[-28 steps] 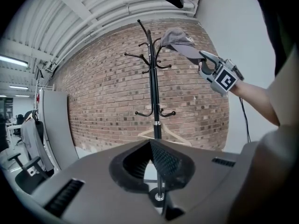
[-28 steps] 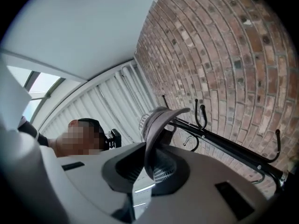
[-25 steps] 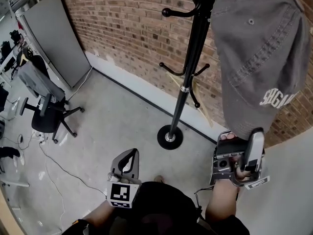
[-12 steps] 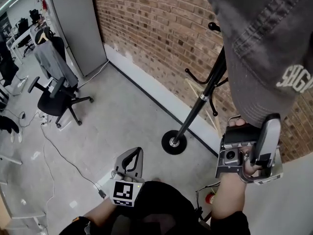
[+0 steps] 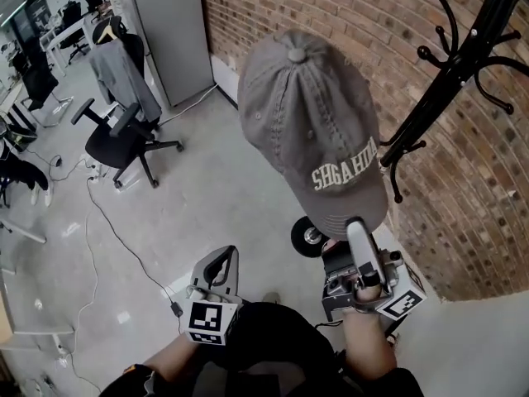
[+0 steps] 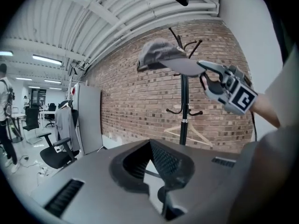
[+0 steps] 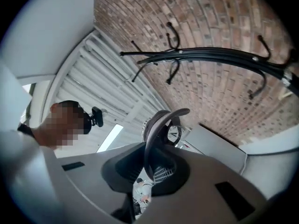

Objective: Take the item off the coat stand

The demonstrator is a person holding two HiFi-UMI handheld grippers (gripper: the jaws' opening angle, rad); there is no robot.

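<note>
- Grey fabric baseball cap (image 5: 310,131) has swung clear of the black metal coat stand (image 5: 450,81): it's off!
- Right gripper (image 5: 357,230) clamped on its brim; left gripper (image 5: 223,259) closed, empty.

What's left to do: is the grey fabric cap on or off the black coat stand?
Off: right gripper holds the grey fabric cap clear of the black coat stand.
</note>
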